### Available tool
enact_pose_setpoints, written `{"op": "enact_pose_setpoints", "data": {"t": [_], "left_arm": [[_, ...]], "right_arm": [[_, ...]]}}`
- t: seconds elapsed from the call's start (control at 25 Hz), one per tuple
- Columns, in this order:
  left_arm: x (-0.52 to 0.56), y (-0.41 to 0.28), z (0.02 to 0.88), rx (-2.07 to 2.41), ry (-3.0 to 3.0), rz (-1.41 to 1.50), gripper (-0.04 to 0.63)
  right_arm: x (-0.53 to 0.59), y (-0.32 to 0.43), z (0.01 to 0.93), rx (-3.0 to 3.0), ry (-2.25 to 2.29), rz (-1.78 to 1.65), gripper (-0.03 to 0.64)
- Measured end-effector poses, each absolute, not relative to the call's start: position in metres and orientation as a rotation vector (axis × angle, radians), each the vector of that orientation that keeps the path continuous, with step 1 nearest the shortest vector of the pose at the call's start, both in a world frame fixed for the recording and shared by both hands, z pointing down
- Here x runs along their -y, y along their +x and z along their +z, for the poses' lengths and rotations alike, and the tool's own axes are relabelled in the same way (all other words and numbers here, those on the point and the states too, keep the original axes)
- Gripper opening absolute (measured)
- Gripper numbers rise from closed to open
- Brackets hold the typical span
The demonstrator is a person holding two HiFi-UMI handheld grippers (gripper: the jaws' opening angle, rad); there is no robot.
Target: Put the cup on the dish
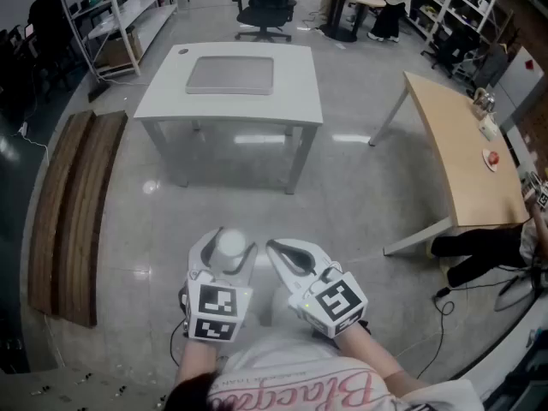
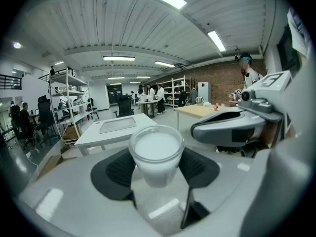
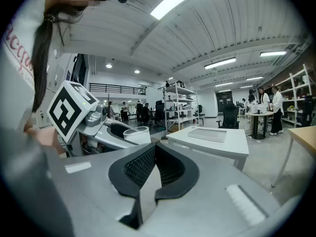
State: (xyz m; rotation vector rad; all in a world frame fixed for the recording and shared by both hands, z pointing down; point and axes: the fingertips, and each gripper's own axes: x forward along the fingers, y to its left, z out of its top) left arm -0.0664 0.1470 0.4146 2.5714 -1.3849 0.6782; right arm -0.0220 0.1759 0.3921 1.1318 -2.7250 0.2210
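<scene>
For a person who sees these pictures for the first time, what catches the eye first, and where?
The white cup, clamped upright in the left gripper close in front of the person, stands out first. Next comes the white table straight ahead, with a flat grey tray on its top. The right gripper, beside the left one, is shut and holds nothing.
</scene>
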Motion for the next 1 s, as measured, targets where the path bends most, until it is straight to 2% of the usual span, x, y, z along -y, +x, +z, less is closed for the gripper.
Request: {"op": "enact_pose_setpoints", "data": {"t": [1.0], "left_arm": [[-0.05, 0.001, 0.41, 1.481, 2.459, 0.701, 0.265]], "right_arm": [[-0.079, 0.047, 0.39, 2.771, 0.948, 0.202, 0.002]]}}
